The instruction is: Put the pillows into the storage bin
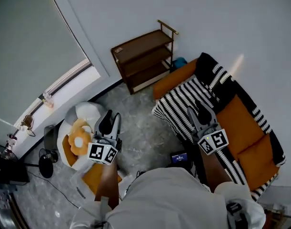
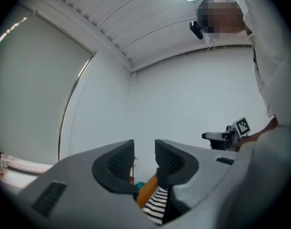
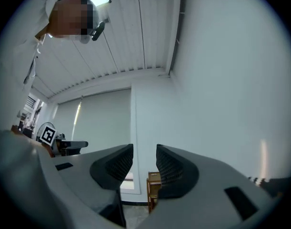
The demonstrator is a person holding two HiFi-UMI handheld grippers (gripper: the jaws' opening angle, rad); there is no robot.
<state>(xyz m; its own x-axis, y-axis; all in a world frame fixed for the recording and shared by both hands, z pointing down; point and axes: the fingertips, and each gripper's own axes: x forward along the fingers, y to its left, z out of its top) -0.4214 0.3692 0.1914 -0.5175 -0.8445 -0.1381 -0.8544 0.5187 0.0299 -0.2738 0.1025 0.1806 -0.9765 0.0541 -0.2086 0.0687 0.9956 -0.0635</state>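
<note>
In the head view both grippers are held up level in front of me, above the floor. My left gripper (image 1: 111, 120) (image 2: 144, 159) hovers beside a white soft storage bin (image 1: 86, 110) at the left, which holds a fried-egg-shaped pillow (image 1: 79, 139) and orange pillows (image 1: 94, 174). My right gripper (image 1: 200, 110) (image 3: 144, 163) hangs over the striped blanket (image 1: 183, 99) on the orange sofa (image 1: 236, 118). An orange pillow (image 1: 257, 158) lies on the sofa's near end. The jaws of both grippers stand apart with nothing between them.
A brown wooden shelf (image 1: 144, 59) (image 3: 155, 189) stands against the far wall between the bin and the sofa. A window with a lowered blind (image 1: 26, 46) fills the left side. A small dark device (image 1: 178, 157) lies on the grey floor near the sofa.
</note>
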